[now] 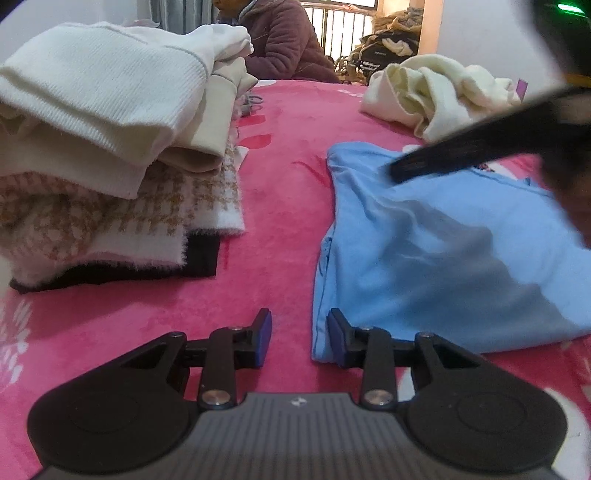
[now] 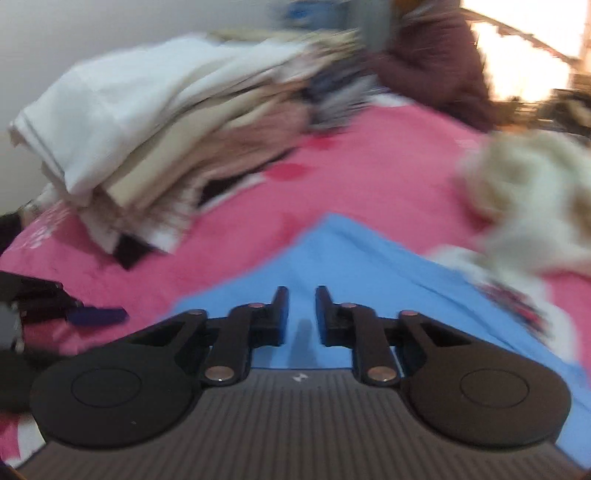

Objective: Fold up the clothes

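Pink fleece blanket (image 1: 280,206) covered the whole work surface, with a pale wall and a barred window (image 1: 332,22) beyond it at the far side. A person in a maroon padded jacket (image 1: 284,40) sat behind the far edge.

On the left stood a tall stack of folded clothes (image 1: 110,147), cream and white knits on top, a tan checked piece under them and a dark one at the bottom. On the right lay a blue shirt (image 1: 443,251), spread flat on the blanket with a few creases, its near left corner just beside the left gripper. Farther off on the right sat a crumpled cream garment (image 1: 439,96), well apart from the stack.

The left gripper (image 1: 300,339) sat low and level near the blanket, pointing toward the far side, its blue-padded fingers apart with nothing between them; the right finger lay against the blue shirt's edge, though I could not tell if it pressed on it. The right gripper (image 2: 301,317) hung over the blue shirt (image 2: 369,273), tilted down toward the cloth, its fingers parted by a narrow gap and gripping nothing. Its view was blurred. From the left wrist camera, one dark finger (image 1: 461,155) of the right gripper reached in from the upper right above the shirt's far part.
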Action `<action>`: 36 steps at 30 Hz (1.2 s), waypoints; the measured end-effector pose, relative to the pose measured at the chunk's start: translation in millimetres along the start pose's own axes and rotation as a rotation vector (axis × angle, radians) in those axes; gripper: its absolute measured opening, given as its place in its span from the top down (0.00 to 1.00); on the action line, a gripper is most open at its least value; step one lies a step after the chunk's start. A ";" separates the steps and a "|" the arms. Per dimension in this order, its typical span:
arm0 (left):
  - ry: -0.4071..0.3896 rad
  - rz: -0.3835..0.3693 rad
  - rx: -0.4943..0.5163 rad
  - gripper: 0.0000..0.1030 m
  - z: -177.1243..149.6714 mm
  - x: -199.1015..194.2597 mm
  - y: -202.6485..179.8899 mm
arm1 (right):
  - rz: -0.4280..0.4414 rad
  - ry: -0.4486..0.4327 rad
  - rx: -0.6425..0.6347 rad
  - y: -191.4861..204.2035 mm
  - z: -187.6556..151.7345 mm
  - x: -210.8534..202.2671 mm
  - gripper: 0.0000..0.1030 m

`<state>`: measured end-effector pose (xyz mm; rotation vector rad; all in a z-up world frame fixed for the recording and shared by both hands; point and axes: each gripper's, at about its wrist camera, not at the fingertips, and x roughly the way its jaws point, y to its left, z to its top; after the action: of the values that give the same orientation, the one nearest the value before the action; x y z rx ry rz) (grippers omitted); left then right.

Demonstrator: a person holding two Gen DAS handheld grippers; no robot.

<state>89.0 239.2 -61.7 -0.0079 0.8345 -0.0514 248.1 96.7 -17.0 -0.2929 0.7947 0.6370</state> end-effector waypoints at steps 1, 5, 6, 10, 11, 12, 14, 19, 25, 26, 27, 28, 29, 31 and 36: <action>0.003 0.007 0.003 0.65 0.2 -0.1 -1.1 | 0.014 0.019 -0.008 3.3 5.6 17.6 0.92; 0.008 0.018 0.010 0.63 0.2 -1.3 -1.8 | -0.025 0.047 0.063 -6.2 25.3 71.4 0.95; 0.007 0.016 0.011 0.62 0.0 -1.7 -0.9 | -0.040 0.032 0.110 -14.2 29.7 78.5 0.95; 0.017 -0.009 -0.029 0.60 1.5 -5.6 9.4 | -0.110 -0.055 0.335 -52.4 30.1 61.2 0.93; 0.021 -0.016 -0.042 0.58 2.1 -6.7 12.6 | -0.121 -0.078 0.369 -59.3 25.0 45.9 0.93; 0.025 -0.023 -0.056 0.56 2.6 -7.9 15.8 | -0.133 -0.102 0.402 -66.1 19.9 30.7 0.93; 0.032 -0.038 -0.083 0.54 3.7 -10.2 22.2 | -0.140 -0.136 0.442 -73.5 3.7 -7.7 0.92; 0.050 -0.075 -0.150 0.51 6.5 -16.0 38.2 | -0.158 -0.180 0.493 -66.8 -64.5 -119.6 0.90; 0.057 -0.097 -0.246 0.50 3.6 -21.5 59.8 | -0.147 -0.090 0.320 -2.4 -121.2 -147.1 0.88; 0.052 -0.088 -0.252 0.50 3.2 -22.4 62.7 | -0.125 -0.086 0.265 13.0 -121.3 -143.4 0.88; 0.049 -0.080 -0.258 0.50 3.2 -22.6 65.0 | -0.104 -0.087 0.203 30.1 -117.7 -136.5 0.85; 0.047 -0.071 -0.264 0.50 3.3 -22.9 67.3 | -0.085 -0.090 0.140 47.4 -113.8 -129.8 0.84; 0.045 -0.062 -0.270 0.50 3.3 -23.1 69.6 | -0.080 -0.095 0.068 66.1 -107.9 -122.3 0.81; 0.053 -0.064 -0.293 0.50 3.8 -23.0 75.6 | -0.070 -0.095 -0.080 100.8 -95.4 -99.9 0.77; 0.074 -0.120 -0.344 0.51 10.0 -19.9 86.1 | -0.096 -0.038 -0.348 156.7 -76.8 -45.5 0.73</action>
<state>86.7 326.0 -42.6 -0.3818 0.9078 -0.0209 81.6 163.1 -36.9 -0.6313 0.6273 0.6877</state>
